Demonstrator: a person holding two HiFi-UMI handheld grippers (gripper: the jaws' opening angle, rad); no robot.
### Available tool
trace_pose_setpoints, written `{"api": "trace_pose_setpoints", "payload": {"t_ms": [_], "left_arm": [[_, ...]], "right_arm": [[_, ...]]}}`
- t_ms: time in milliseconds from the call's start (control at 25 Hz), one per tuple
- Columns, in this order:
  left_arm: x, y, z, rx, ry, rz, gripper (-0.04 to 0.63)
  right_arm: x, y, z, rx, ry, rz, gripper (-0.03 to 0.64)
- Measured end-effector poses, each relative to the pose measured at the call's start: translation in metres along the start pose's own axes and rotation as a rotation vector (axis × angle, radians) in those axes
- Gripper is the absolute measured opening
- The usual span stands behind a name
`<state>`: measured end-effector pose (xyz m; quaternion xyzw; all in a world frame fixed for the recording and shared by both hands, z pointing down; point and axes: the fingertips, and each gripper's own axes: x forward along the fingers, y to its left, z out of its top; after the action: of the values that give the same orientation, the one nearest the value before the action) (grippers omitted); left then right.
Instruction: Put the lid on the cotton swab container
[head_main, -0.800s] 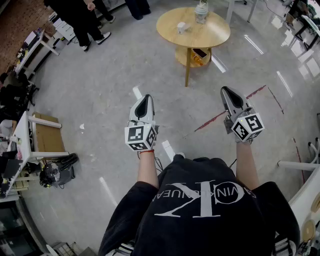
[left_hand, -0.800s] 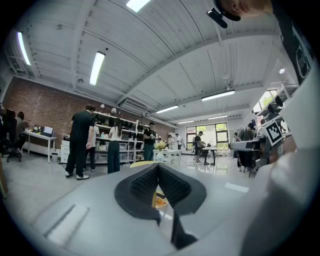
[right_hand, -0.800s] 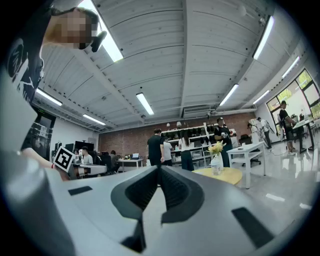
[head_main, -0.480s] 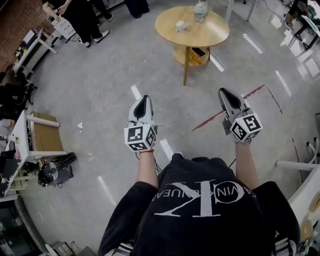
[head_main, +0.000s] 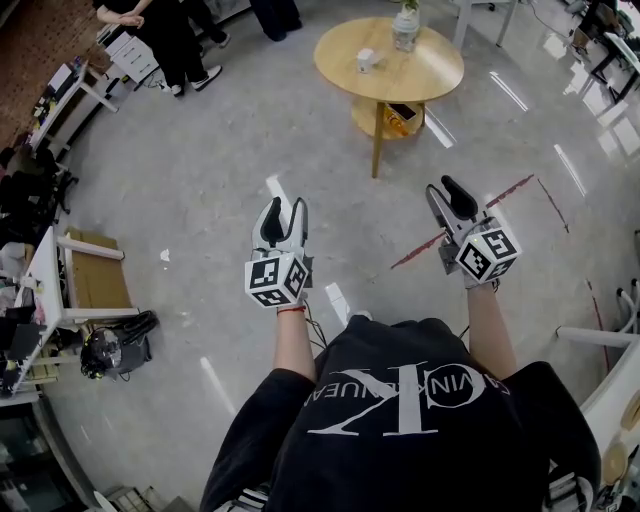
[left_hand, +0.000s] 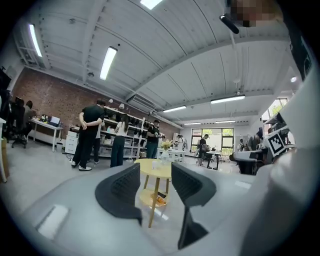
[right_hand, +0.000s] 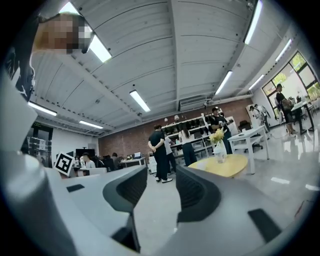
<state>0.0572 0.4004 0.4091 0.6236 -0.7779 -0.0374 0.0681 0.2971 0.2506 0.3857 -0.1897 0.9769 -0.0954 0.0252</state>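
Note:
A small white container (head_main: 365, 60) stands on the round yellow table (head_main: 430, 70), far ahead of me across the floor. I cannot make out a lid. My left gripper (head_main: 284, 208) is held out at waist height, open and empty. My right gripper (head_main: 447, 190) is level with it, also open and empty. In the left gripper view the table (left_hand: 150, 167) shows in the distance through the gap of the left gripper (left_hand: 155, 172). In the right gripper view the right gripper (right_hand: 161, 176) points left of the table (right_hand: 225, 165).
A vase with flowers (head_main: 405, 28) stands at the table's far edge, and its lower shelf (head_main: 400, 112) holds small items. People (head_main: 160, 35) stand at the back left. Desks and a cardboard box (head_main: 95, 270) line the left side. Red tape (head_main: 510, 190) marks the floor.
Both grippers' jaws, together before, now stand apart. Both grippers have tipped and dropped slightly toward my body.

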Motion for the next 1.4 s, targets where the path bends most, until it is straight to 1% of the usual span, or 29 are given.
{"api": "trace_pose_setpoints", "payload": {"t_ms": [40, 320, 520, 680, 800, 920, 1080, 1160, 1280, 1400], "left_arm": [[0.002, 0.005, 0.000, 0.001, 0.004, -0.001, 0.186], [0.009, 0.040, 0.008, 0.053, 0.002, -0.022, 0.187], [0.024, 0.052, -0.007, 0.037, 0.036, -0.045, 0.187], [0.046, 0.053, -0.014, 0.011, 0.046, -0.066, 0.187], [0.069, 0.058, -0.016, 0.019, 0.054, -0.082, 0.187], [0.096, 0.067, -0.014, 0.026, 0.058, -0.089, 0.187], [0.138, 0.079, -0.004, 0.010, 0.055, -0.084, 0.187], [0.159, 0.077, -0.003, 0.011, 0.069, -0.097, 0.187], [0.190, 0.075, 0.000, 0.035, 0.083, -0.115, 0.187], [0.222, 0.077, 0.005, 0.032, 0.087, -0.125, 0.187]], "right_arm": [[0.005, -0.001, -0.001, 0.005, -0.003, -0.006, 0.151], [0.038, 0.011, -0.004, 0.029, -0.047, -0.024, 0.158], [0.052, 0.013, -0.020, 0.029, -0.006, -0.037, 0.158], [0.063, -0.008, -0.016, 0.033, 0.002, -0.068, 0.159], [0.084, -0.022, -0.015, 0.044, -0.012, -0.074, 0.158], [0.108, -0.037, -0.018, 0.051, -0.007, -0.072, 0.158], [0.142, -0.060, -0.012, 0.059, -0.003, -0.060, 0.158], [0.155, -0.074, -0.009, 0.069, 0.001, -0.062, 0.159], [0.174, -0.093, -0.006, 0.067, 0.016, -0.057, 0.160], [0.194, -0.114, -0.003, 0.072, 0.026, -0.056, 0.159]]}}
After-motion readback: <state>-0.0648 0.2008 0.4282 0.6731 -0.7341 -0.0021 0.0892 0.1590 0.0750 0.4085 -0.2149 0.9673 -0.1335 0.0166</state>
